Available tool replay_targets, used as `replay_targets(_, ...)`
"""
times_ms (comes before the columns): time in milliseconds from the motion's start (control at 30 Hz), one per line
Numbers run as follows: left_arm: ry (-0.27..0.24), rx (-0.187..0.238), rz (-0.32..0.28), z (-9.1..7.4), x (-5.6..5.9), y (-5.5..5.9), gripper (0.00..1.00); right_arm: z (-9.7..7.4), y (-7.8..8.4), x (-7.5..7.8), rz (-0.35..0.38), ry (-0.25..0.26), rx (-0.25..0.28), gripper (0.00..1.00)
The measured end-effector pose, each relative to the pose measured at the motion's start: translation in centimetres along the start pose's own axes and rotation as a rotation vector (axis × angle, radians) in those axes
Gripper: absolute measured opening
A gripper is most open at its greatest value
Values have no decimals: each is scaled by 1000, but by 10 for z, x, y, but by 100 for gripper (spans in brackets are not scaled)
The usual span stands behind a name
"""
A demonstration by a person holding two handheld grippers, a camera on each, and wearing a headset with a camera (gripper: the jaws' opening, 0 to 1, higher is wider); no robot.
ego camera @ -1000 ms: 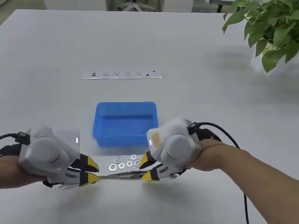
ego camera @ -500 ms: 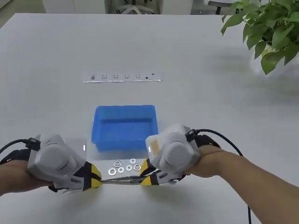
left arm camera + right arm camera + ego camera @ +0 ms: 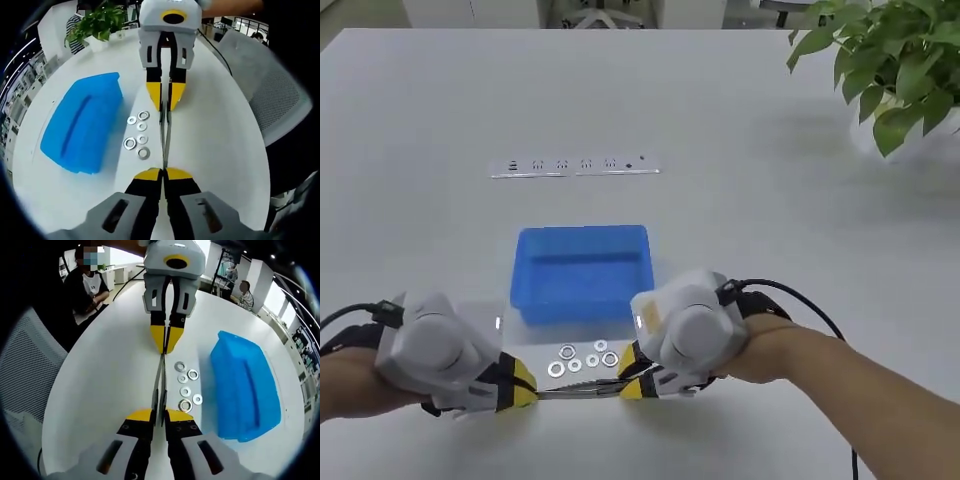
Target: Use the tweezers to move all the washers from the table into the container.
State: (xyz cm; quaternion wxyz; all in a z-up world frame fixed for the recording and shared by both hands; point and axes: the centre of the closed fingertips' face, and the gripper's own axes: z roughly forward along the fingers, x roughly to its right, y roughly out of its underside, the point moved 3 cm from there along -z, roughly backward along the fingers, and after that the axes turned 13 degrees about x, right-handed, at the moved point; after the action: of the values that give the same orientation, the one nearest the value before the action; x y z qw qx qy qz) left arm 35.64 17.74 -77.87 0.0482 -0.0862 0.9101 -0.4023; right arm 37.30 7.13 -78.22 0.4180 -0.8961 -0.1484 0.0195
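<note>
While both pairs of yellow-tipped jaws are pressed together, the left gripper (image 3: 525, 385) and the right gripper (image 3: 632, 378) each pinch one end of the tweezers (image 3: 578, 392). The tweezers run lengthwise along the blue container's (image 3: 582, 300) near wall; I cannot tell which end is the tip. Washers (image 3: 582, 358) lie on the table between tweezers and container. Beyond the container, the power strip's (image 3: 575, 166) markings are too small to read.

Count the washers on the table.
6 washers, loose on the table between the blue container and the tweezers: two toward the right gripper, two mid-cluster, two toward the left gripper. None looks hidden.
</note>
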Motion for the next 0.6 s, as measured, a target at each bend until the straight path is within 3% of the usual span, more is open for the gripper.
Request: replay_targets(600, 8, 7, 18, -12, 7, -7, 6, 7, -8, -2, -4, 14, 19, 14)
